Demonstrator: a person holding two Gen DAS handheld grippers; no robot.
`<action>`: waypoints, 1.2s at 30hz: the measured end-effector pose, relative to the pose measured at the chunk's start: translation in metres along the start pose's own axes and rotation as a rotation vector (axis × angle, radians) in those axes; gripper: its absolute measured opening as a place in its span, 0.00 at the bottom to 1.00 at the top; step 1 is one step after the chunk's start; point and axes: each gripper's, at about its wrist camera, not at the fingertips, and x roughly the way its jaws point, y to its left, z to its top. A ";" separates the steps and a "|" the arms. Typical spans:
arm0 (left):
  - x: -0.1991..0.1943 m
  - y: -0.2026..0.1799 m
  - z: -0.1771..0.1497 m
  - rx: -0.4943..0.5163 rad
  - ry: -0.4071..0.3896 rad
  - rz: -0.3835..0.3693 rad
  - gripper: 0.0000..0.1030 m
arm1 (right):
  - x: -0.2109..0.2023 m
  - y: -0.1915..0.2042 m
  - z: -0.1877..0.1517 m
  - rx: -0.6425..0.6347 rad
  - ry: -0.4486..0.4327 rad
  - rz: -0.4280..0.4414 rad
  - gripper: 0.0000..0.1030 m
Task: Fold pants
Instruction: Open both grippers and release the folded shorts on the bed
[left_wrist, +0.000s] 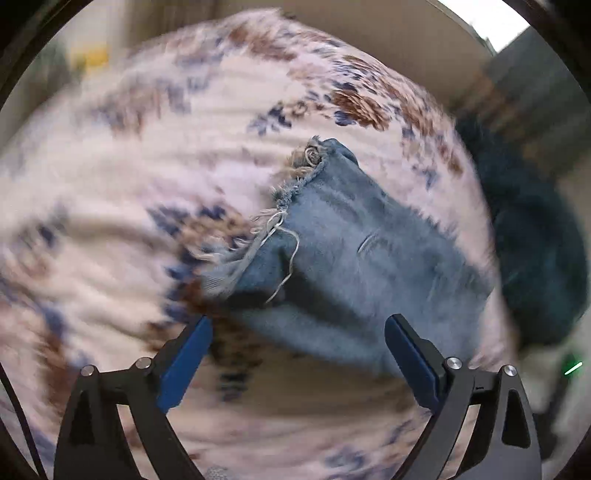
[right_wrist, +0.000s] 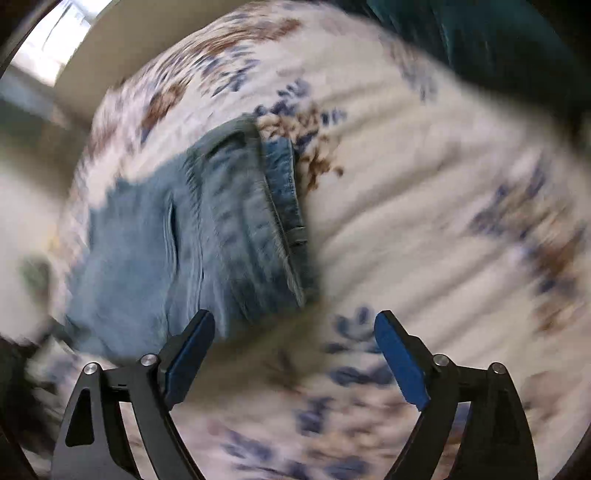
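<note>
No legible text or labels

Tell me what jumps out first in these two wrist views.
The light blue jeans lie on a white floral bedspread, frayed hem at centre in the left view. In the right view their waistband shows above the left finger. Both the left hand-held gripper and the right hand-held gripper are open and empty.
</note>
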 end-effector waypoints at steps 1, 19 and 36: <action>-0.007 -0.011 -0.005 0.070 -0.007 0.085 0.93 | -0.011 0.014 -0.006 -0.077 -0.016 -0.061 0.88; -0.144 -0.055 -0.049 0.242 -0.138 0.204 0.93 | -0.187 0.063 -0.080 -0.220 -0.183 -0.133 0.89; -0.378 -0.031 -0.150 0.323 -0.267 0.120 0.93 | -0.441 0.083 -0.237 -0.177 -0.371 -0.117 0.89</action>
